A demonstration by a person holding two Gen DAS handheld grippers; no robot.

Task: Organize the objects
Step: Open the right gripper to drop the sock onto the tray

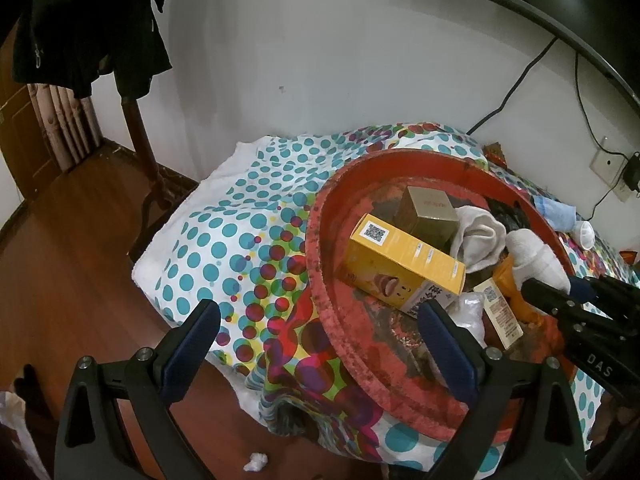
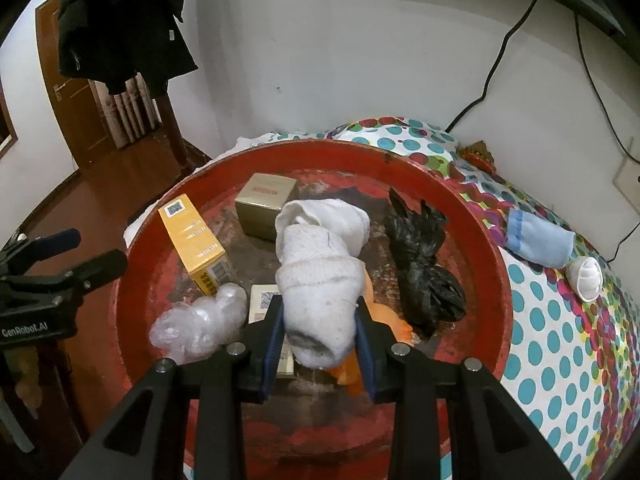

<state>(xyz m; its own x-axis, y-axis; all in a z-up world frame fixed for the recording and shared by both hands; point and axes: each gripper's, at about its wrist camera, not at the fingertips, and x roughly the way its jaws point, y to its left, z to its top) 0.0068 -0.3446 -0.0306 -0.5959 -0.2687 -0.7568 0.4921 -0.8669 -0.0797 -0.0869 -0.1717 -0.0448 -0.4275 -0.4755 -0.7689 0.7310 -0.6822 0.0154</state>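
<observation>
A round red tray (image 2: 472, 216) sits on a polka-dot cloth (image 2: 560, 340). In the tray lie a yellow box (image 2: 196, 240), a gold box (image 2: 266, 204), a black plastic bag (image 2: 420, 264), a clear crumpled bag (image 2: 200, 320), a small white box (image 2: 262, 300) and an orange item (image 2: 386, 320). My right gripper (image 2: 320, 304) is shut on a white sock (image 2: 320, 272), low over the tray's near side. My left gripper (image 1: 320, 320) is open and holds nothing. Its fingers straddle the tray's rim (image 1: 316, 248) by the yellow box (image 1: 404, 268).
A light blue sock (image 2: 536, 240) and a rolled white sock (image 2: 586, 278) lie on the cloth right of the tray. A coat stand with a dark jacket (image 2: 120, 20) stands on the wood floor at the left. Cables (image 2: 500, 56) run down the wall. A tissue (image 1: 256, 462) lies on the floor.
</observation>
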